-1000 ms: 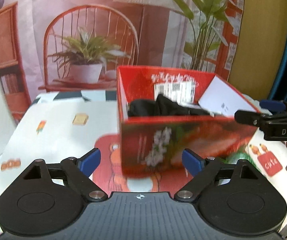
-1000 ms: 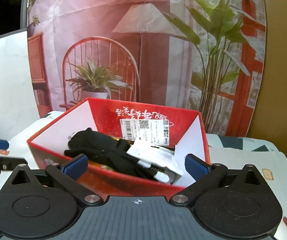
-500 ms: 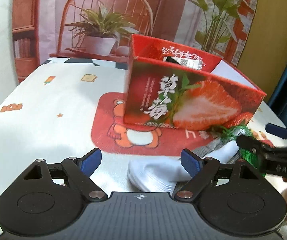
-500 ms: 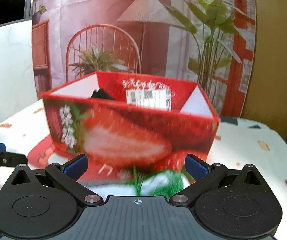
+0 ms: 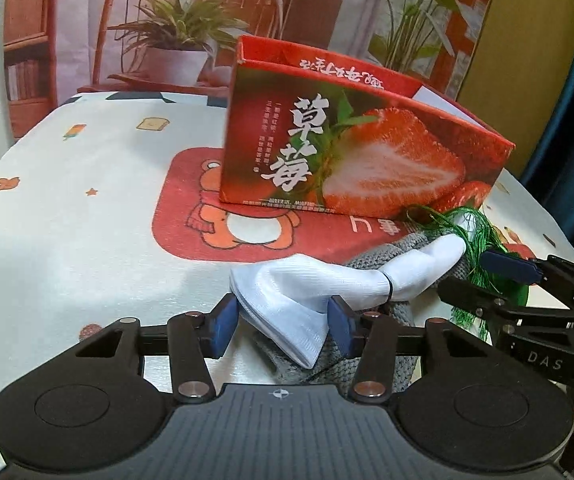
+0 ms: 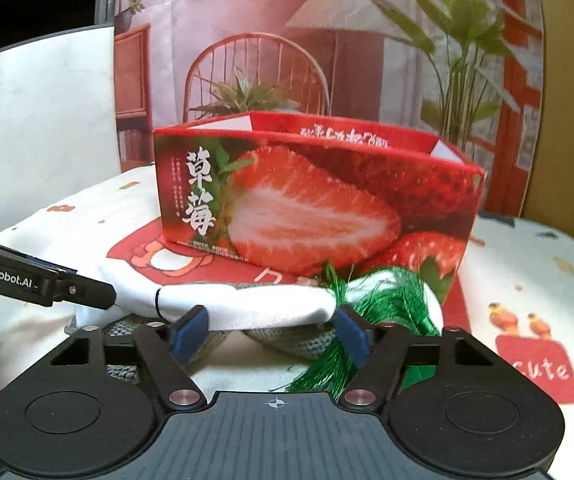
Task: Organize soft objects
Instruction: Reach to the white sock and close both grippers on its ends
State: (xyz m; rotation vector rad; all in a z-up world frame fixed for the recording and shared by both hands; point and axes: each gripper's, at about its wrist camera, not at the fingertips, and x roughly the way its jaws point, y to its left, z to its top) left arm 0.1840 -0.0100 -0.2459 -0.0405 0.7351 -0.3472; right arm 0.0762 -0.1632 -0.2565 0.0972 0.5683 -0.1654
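A white sock (image 5: 319, 284) lies across a grey knitted cloth (image 5: 387, 256) on the table, in front of the red strawberry box (image 5: 347, 152). A green tassel bundle (image 5: 475, 232) lies at the sock's far end. My left gripper (image 5: 281, 330) is open, its blue pads on either side of the sock's cuff end. My right gripper (image 6: 269, 334) is open, low over the sock (image 6: 247, 304) and grey cloth (image 6: 291, 340), with the green tassel (image 6: 387, 300) at its right pad. The box (image 6: 315, 204) stands just behind.
The table wears a white cloth with cartoon prints (image 5: 87, 200) and a red bear mat (image 5: 207, 216). The right gripper shows at the right of the left wrist view (image 5: 527, 296). A printed backdrop stands behind the table.
Both grippers have dropped from above the box to table level in front of it. The left gripper's jaws have narrowed around the white sock's end.
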